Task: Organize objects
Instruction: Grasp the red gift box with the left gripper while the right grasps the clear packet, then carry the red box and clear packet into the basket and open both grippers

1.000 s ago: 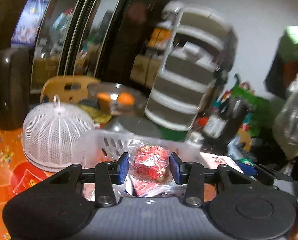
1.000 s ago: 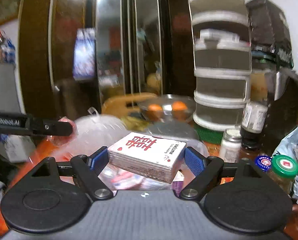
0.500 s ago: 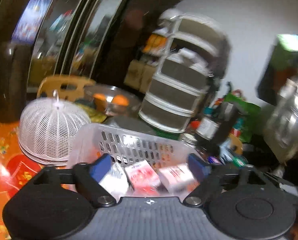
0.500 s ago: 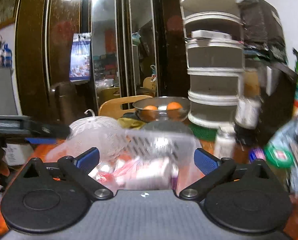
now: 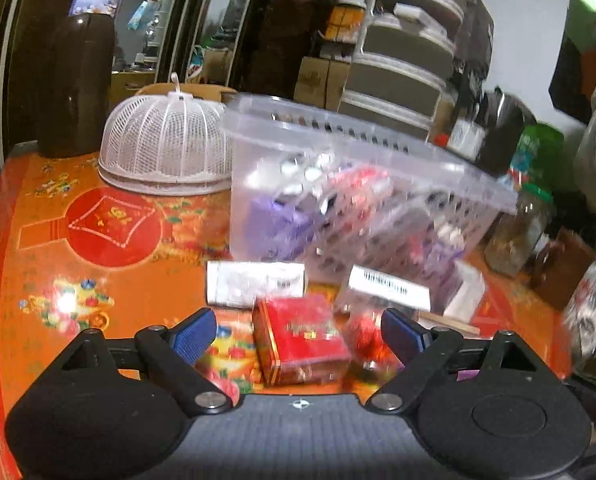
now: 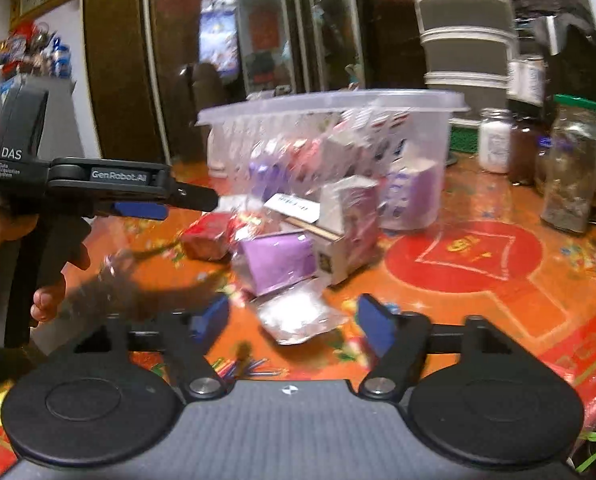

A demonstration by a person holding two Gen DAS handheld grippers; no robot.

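The left gripper is hovering with fingers wide over a red box, likely lining up a grasp. The basket is sitting mid-surface, boxes lying loose before it; the right gripper, fingers wide and empty, is facing a silver packet.

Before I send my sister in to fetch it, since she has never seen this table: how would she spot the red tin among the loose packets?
Find the clear slotted basket on the orange tablecloth; loose packets lie in front of it. The red tin is nearest the left gripper, between its open fingers. It is the only rigid, glossy red box with gold print; its neighbours are white or purple cartons and crinkly wrappers.
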